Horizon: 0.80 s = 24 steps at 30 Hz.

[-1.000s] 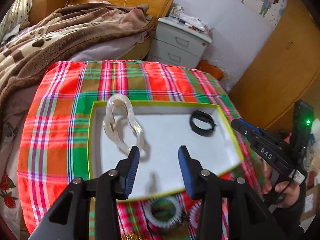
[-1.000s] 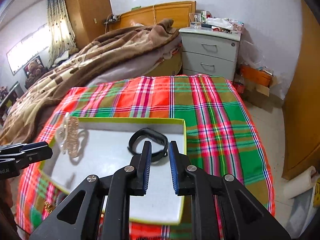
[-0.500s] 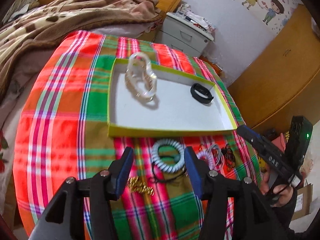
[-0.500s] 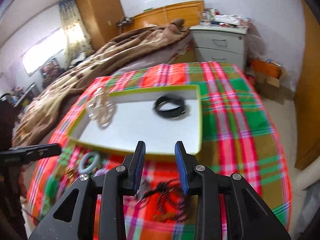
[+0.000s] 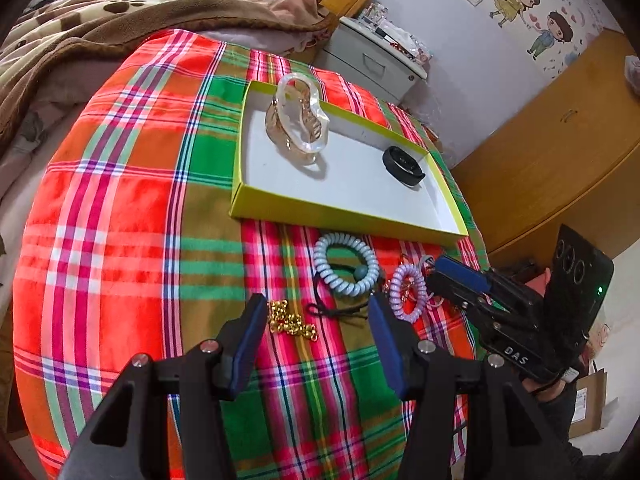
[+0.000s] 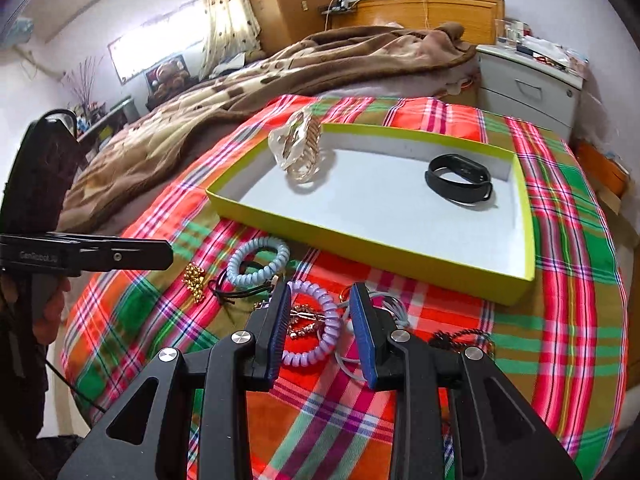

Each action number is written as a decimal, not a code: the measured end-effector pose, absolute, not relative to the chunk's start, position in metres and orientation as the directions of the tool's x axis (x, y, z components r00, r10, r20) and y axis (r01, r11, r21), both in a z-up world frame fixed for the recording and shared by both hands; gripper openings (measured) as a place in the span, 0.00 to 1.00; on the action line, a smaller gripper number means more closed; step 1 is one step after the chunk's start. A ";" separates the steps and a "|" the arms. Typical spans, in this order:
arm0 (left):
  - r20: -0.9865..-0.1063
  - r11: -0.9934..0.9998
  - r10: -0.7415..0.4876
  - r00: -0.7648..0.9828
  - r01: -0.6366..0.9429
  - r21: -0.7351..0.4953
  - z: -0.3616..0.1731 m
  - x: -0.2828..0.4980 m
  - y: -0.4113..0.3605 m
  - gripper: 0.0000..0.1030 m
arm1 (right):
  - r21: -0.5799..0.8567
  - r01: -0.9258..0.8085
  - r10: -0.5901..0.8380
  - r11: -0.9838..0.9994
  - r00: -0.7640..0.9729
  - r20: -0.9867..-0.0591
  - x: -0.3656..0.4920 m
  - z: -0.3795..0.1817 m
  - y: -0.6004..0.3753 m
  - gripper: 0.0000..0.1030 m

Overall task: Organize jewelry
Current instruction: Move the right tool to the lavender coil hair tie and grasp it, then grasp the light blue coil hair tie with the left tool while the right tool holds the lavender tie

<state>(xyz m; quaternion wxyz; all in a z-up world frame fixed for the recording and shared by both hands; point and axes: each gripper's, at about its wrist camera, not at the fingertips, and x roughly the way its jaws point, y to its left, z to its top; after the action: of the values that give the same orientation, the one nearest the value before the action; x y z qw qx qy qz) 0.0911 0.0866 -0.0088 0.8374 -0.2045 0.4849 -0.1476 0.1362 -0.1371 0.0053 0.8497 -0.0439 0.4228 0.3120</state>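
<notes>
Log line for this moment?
left gripper open, empty | right gripper open over purple coil band | tray: clear bangle, black band

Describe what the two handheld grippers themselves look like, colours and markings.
Both are matte black, angular frames with silver screws and blue ribbed finger pads. The left gripper reads "GenRobot.AI" on its side in the right view; the right gripper reads "DAS" and carries a black module with a green light.

Plaid tablecloth (image 5: pixel 120 208), brown blanket (image 6: pixel 248 76), grey nightstand (image 6: pixel 532 84), wooden wardrobe (image 5: pixel 560 140), cartoon wall sticker (image 5: pixel 532 12)
</notes>
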 end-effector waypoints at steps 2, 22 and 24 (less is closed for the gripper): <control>-0.751 0.872 -0.449 0.483 0.057 -0.486 -0.010 0.090 0.087 0.53 | 0.178 -0.587 0.494 0.790 0.437 -0.751 0.138 0.003 -0.132 0.31; -0.760 0.878 -0.423 0.493 0.014 -0.479 -0.008 0.092 0.105 0.53 | 0.160 -0.618 0.458 0.770 0.361 -0.812 0.155 -0.016 -0.122 0.17; -0.761 0.876 -0.426 0.490 0.011 -0.483 -0.008 0.095 0.104 0.53 | 0.160 -0.618 0.459 0.770 0.362 -0.811 0.154 -0.015 -0.124 0.14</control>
<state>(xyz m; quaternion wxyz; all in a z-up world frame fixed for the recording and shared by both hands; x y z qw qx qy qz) 0.0948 0.1038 -0.0079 0.8367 -0.2124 0.4877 -0.1305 0.1545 -0.1235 -0.0149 0.8208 -0.0863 0.4596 0.3279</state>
